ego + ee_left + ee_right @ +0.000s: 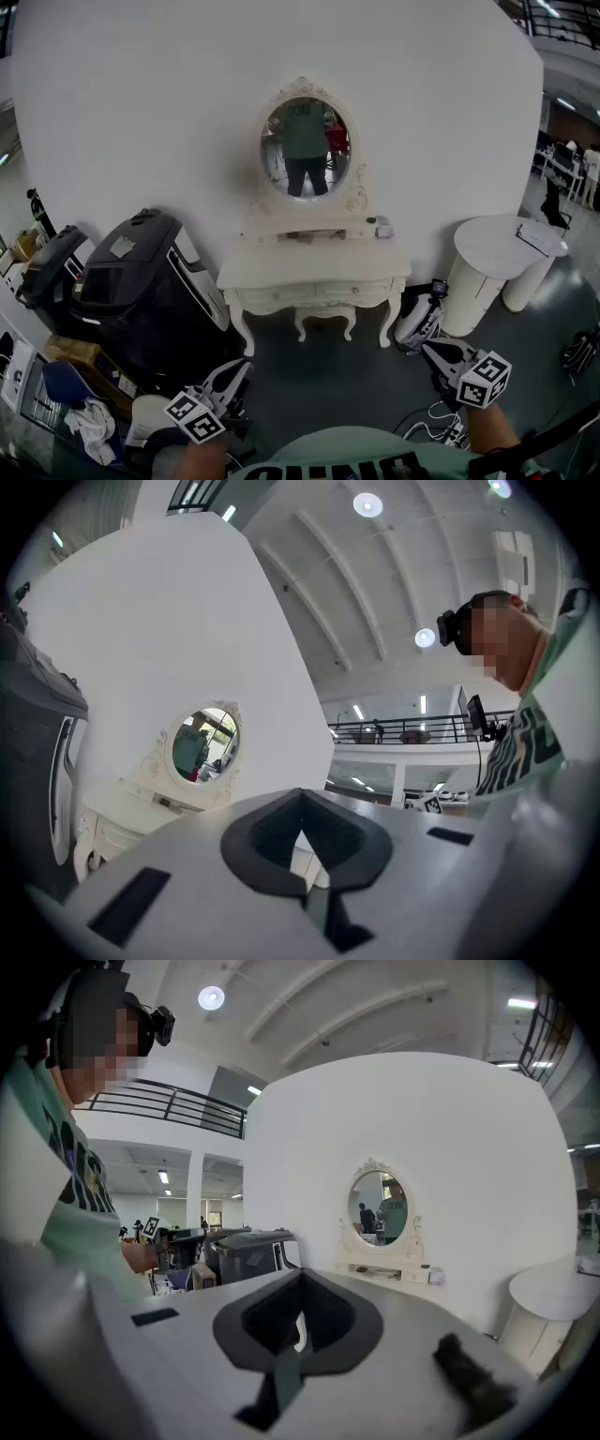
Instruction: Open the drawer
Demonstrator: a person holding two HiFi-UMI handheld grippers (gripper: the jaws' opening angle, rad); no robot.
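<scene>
Two sets of fingers together (both empty): left gripper (232,375), right gripper (433,352); drawer (281,294) front faces person, long axis left-right.

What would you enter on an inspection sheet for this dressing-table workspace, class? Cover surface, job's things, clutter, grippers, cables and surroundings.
Surface: dressing table top bare; small items on the shelf under the mirror.
Job's things: drawers in the table front, closed.
Clutter: black machine and cloth at left.
Grippers: left gripper and right gripper low, far from the table, fingers together, empty.
Cables: white cables on the floor.
Surroundings: white wall, white pedestals at right.
</scene>
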